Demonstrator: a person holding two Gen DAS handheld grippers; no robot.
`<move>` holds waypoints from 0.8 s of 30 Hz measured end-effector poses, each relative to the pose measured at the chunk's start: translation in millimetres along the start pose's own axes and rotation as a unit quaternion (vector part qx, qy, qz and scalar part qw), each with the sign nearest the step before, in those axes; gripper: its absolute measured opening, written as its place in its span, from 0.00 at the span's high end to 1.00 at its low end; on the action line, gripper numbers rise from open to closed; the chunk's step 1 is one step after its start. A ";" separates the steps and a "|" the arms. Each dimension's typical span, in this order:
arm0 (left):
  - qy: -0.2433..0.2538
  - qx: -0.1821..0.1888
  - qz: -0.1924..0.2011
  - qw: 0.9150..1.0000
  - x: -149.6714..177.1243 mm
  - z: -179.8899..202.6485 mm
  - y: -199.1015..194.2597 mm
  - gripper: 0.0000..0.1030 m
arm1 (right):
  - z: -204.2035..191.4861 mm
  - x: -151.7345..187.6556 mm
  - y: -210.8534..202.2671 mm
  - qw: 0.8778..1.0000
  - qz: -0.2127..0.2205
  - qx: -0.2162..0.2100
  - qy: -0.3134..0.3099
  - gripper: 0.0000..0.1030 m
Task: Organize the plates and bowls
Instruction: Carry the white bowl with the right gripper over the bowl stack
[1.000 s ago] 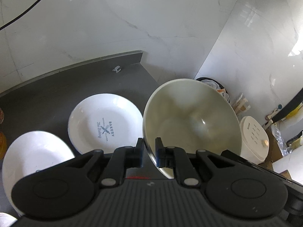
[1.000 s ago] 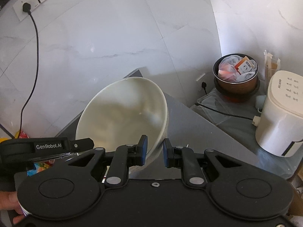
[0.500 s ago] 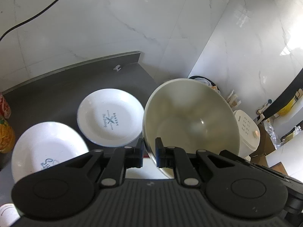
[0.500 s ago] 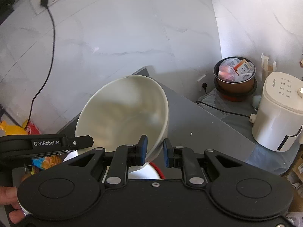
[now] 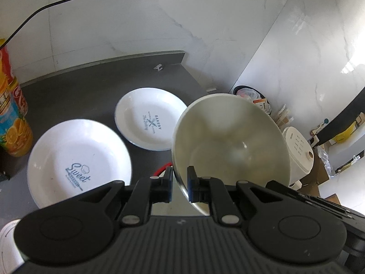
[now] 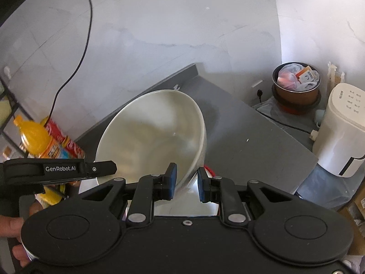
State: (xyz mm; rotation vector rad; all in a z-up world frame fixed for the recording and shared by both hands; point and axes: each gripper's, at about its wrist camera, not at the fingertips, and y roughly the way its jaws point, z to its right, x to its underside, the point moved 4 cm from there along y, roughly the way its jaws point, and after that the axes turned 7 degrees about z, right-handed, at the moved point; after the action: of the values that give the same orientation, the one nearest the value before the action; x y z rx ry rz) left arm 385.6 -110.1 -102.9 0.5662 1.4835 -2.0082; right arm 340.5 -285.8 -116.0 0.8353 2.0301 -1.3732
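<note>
Above the dark grey counter (image 5: 75,86), a large cream bowl (image 5: 230,143) hangs tilted in the air, carried by both tools at once; the left gripper (image 5: 179,183) pinches the near rim, one finger inside the bowl and one outside, and the right gripper (image 6: 186,181) straddles the opposite rim, though there one pad (image 6: 171,179) lies against the wall while the other stands slightly off it, so its hold looks loose rather than tight. Compared with a second ago the whole rig has risen and drawn back; the two white plates, one printed "Bakery" (image 5: 149,118) and one printed "Sweet" (image 5: 77,162), now look smaller and lie wholly in the left view, side by side and not touching, and an orange-juice bottle (image 5: 12,123) with a red can (image 5: 19,96) behind it has come into view at the left edge. The bowl itself has kept its place between the fingers, so the lift has gone cleanly. That probably means the bowl is in transit towards its resting spot; the plates are not yet stacked. A red-rimmed thing (image 5: 162,169) shows just beneath the bowl, too hidden to identify. The looser right-hand hold is the risk if the bowl tips further.
</note>
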 end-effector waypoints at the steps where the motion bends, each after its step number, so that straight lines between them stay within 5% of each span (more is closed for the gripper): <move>1: -0.001 0.000 -0.002 1.000 2.2 -2.1 -1.7 0.90 | -1.6 2.0 -1.0 1.000 -0.002 -0.001 -0.002 0.81; 24: -0.014 -0.020 -0.046 0.999 46.7 -21.2 10.7 0.89 | -5.9 39.7 9.6 0.998 -0.059 0.019 -0.021 0.81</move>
State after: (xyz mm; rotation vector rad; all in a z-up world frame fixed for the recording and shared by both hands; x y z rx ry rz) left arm 357.9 -101.3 -146.5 0.4602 1.5544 -2.0433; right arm 321.0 -270.0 -148.7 0.7057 2.0554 -1.4868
